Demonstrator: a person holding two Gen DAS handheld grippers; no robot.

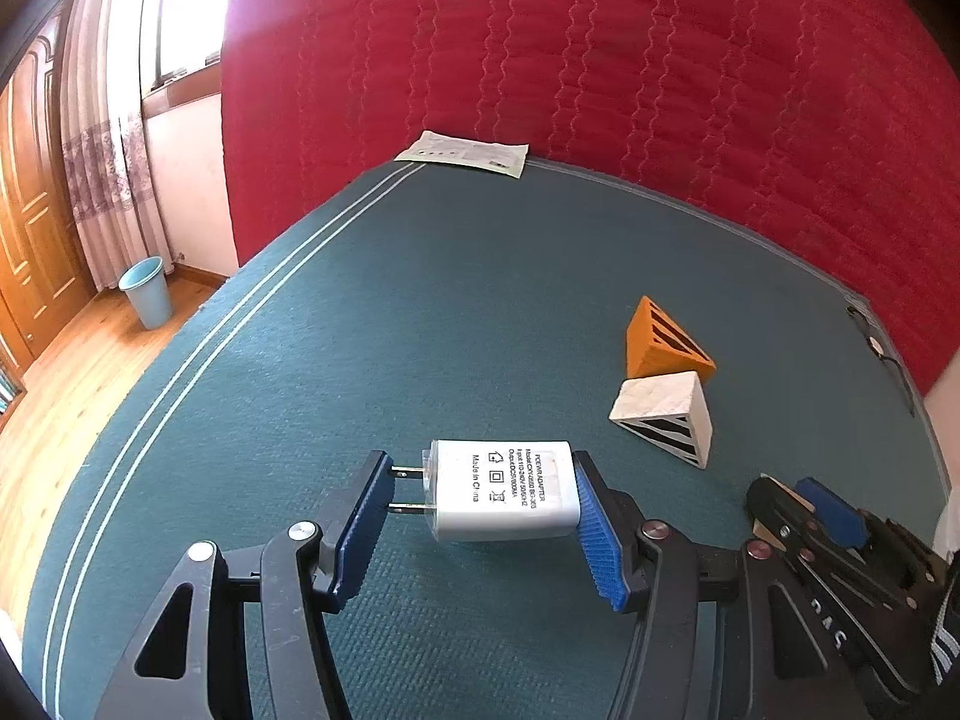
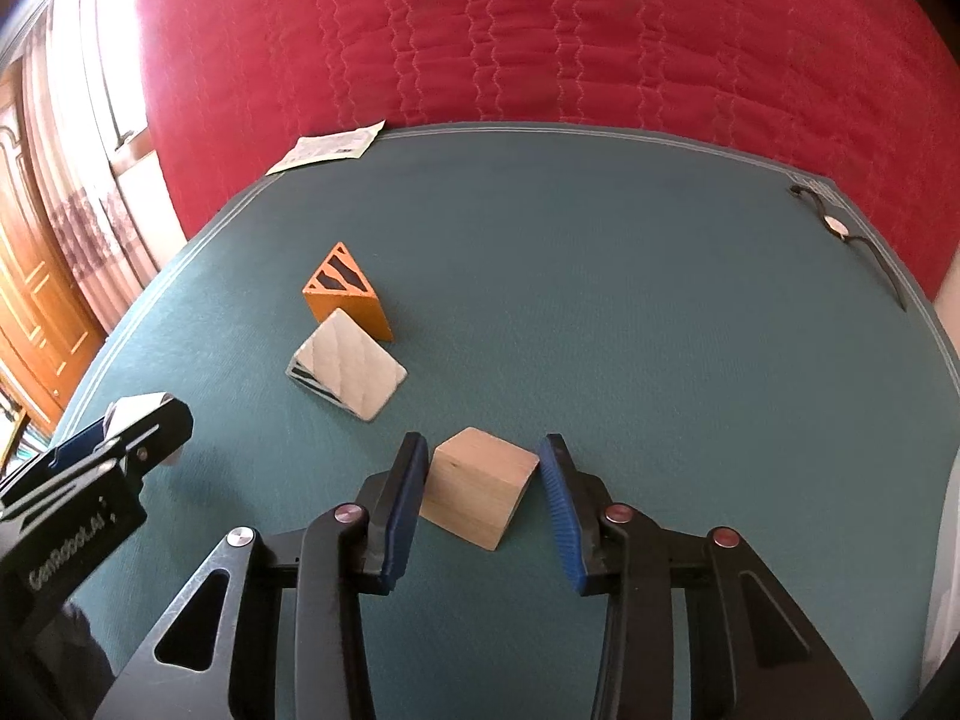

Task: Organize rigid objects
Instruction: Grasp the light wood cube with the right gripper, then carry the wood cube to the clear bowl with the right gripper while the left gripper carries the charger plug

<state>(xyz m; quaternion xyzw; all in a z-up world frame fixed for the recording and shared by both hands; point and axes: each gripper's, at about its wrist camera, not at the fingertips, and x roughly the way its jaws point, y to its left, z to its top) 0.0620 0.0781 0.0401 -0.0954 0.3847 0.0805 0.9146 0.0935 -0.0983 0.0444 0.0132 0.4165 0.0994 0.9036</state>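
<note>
The left gripper (image 1: 477, 519) clamped a white power adapter (image 1: 504, 491) end to end, one pad on the prongs, one on the flat back, low over the green table cover (image 1: 420, 300). To its right, the right gripper (image 2: 483, 492) straddled a plain wooden cube (image 2: 477, 486) resting on the cover; left pad touched it, right pad looked just clear, so not gripped. Farther off sat an orange wedge (image 2: 348, 294) and a white wedge (image 2: 348, 369), touching. A paper leaflet (image 1: 465, 150) lay at the far edge.
</note>
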